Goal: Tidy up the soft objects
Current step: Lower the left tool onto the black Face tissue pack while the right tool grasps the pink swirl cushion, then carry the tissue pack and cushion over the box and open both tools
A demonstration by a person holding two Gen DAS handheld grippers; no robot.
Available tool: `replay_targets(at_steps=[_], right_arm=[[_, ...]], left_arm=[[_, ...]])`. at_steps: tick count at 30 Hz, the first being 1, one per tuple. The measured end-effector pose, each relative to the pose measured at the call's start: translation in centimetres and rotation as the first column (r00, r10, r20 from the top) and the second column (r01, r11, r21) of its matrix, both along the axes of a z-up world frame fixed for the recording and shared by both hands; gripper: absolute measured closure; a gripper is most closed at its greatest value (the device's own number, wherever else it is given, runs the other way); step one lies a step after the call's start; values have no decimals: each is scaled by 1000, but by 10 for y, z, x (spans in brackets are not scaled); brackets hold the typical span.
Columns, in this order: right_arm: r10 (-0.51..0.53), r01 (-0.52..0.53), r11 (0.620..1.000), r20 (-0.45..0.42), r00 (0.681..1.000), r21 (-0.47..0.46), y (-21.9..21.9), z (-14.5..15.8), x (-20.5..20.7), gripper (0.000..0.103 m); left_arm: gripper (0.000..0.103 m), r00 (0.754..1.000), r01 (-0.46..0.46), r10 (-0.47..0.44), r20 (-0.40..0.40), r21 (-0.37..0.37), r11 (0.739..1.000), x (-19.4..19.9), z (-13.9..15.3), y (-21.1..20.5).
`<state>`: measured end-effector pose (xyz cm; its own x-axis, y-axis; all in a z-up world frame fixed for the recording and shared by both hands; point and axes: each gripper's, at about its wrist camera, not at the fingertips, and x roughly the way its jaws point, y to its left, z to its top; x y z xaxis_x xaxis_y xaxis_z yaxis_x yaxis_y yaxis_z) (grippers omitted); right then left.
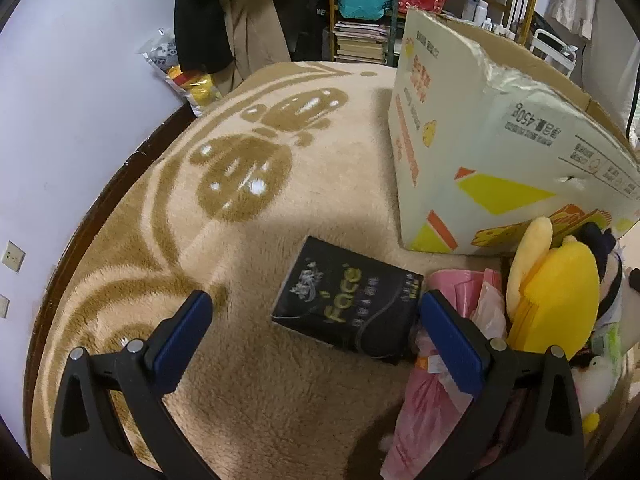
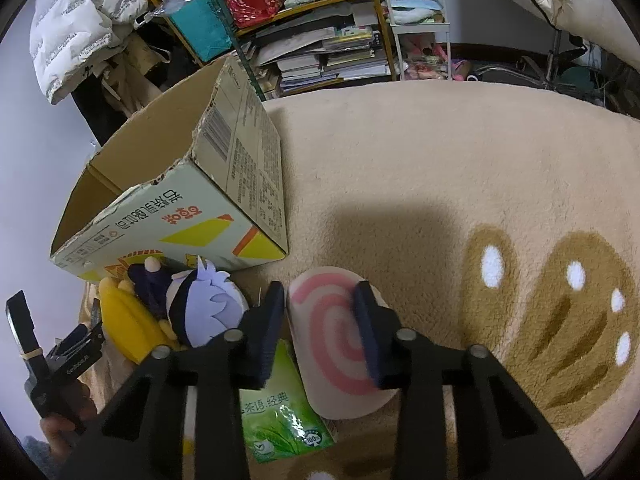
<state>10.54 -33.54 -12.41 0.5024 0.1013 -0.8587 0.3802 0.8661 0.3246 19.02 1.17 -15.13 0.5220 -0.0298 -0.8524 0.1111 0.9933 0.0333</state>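
Lying between right hand-held gripper (image 2: pixel 320 332) fingers: swirl cushion (image 2: pixel 340 364).

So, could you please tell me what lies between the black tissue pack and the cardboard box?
Only bare beige blanket lies between the black tissue pack and the cardboard box, shown in the left wrist view.

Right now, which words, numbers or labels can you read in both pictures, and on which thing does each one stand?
"Face": black pack on the blanket.
"450g", upside down: cardboard box.
"茶语 经典": green tissue pack.
"100%": round mark on the same green pack.
Large red and black characters on the box side are upside down; I cannot read them surely.
The box's fine print and barcode are too small to read.
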Motion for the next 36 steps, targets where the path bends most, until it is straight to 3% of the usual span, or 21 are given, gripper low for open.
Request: replay_targets(at_steps=[6, 8, 10, 14, 21, 27, 36], right_arm=[[11, -11, 1000, 6, 1000, -16, 4, 3, 0, 75], [13, -12, 1000, 11, 1000, -24, 4, 5, 0, 76], [12, -11, 999, 27, 1000, -32, 5, 8, -2, 77], [34, -29, 997, 76, 997, -67, 10, 18, -4, 78], [88, -66, 988, 158, 984, -138, 24, 42, -6, 84], [163, -108, 971, 259, 952, -213, 39, 74, -16, 90], [252, -142, 943, 367, 895, -302, 62, 124, -30, 91]], left_arm=[[2, 1000, -6, 6, -16, 22, 1000, 0, -4, -1], [14, 999, -6, 5, -36, -26, 1000, 1, -7, 2], [35, 998, -12, 7, -70, -77, 997, 2, -10, 6], [36, 999, -30, 29, -40, -34, 999, -5, -5, 5], [36, 998, -37, 38, 59, -24, 999, -35, 26, 2], [36, 988, -16, 18, 153, -13, 1000, -67, 59, -6], [36, 958, 15, -21, 287, 25, 1000, -109, 104, -22]])
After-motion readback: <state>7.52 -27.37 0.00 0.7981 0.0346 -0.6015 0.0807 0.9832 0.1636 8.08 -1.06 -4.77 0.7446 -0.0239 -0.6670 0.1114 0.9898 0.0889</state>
